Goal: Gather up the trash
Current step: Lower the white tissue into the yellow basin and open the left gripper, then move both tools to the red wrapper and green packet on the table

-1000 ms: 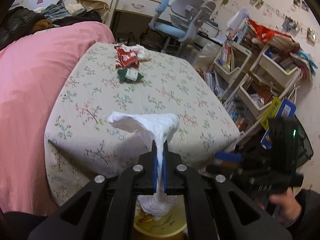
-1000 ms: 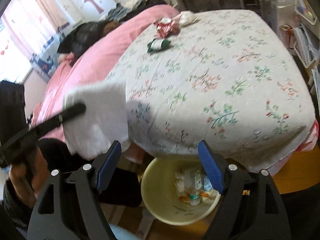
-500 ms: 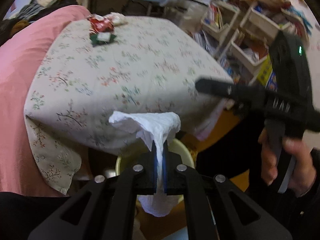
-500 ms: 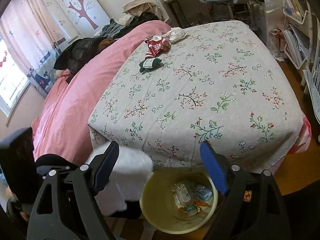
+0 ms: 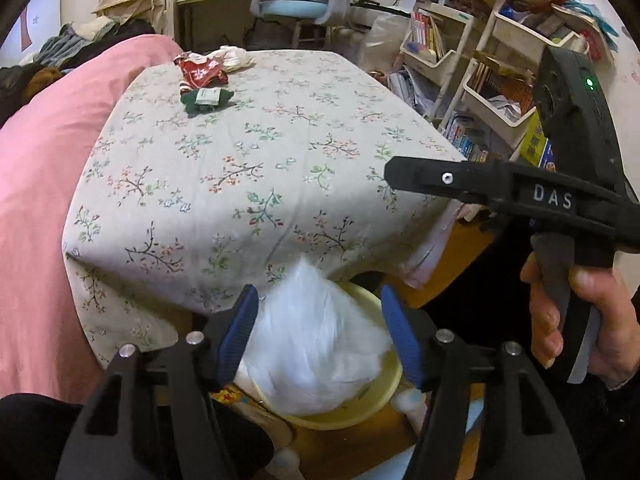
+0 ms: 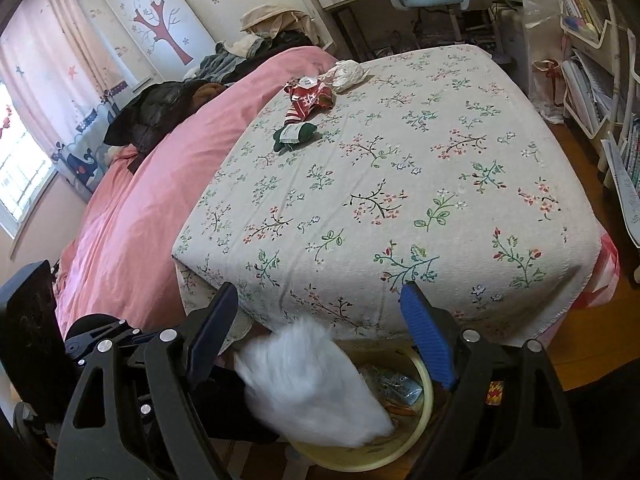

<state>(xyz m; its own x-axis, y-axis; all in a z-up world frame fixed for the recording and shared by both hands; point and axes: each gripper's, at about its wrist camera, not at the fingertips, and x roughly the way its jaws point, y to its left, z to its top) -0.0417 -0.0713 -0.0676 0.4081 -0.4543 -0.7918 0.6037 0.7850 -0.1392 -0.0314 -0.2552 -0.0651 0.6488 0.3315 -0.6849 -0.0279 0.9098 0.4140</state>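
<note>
A white tissue [image 5: 316,344], blurred, is dropping loose into the yellow bin [image 5: 394,376] below the table's near edge. My left gripper [image 5: 318,300] hangs over the bin, its jaws opening; the tissue is between them but the blue pads [image 5: 240,328] no longer press it. The right wrist view shows the same tissue [image 6: 312,388] at the bin's rim [image 6: 426,396], with my right gripper [image 6: 318,296] open and empty above it. Far back on the floral table lie a red wrapper [image 5: 200,74], a green packet [image 5: 206,98] and a crumpled white wad [image 5: 234,56].
The table [image 5: 260,160] wears a floral cloth that hangs over its edges. A pink bed [image 5: 36,168] runs along the left side. Crowded white shelves [image 5: 480,80] stand to the right, and a blue desk chair [image 5: 304,4] behind. Packets lie in the bin [image 6: 400,384].
The left jaws, shut on the tissue in both earlier frames, have parted and the tissue has slipped down toward the bin. The left gripper came over the bin. The right gripper stayed open.
</note>
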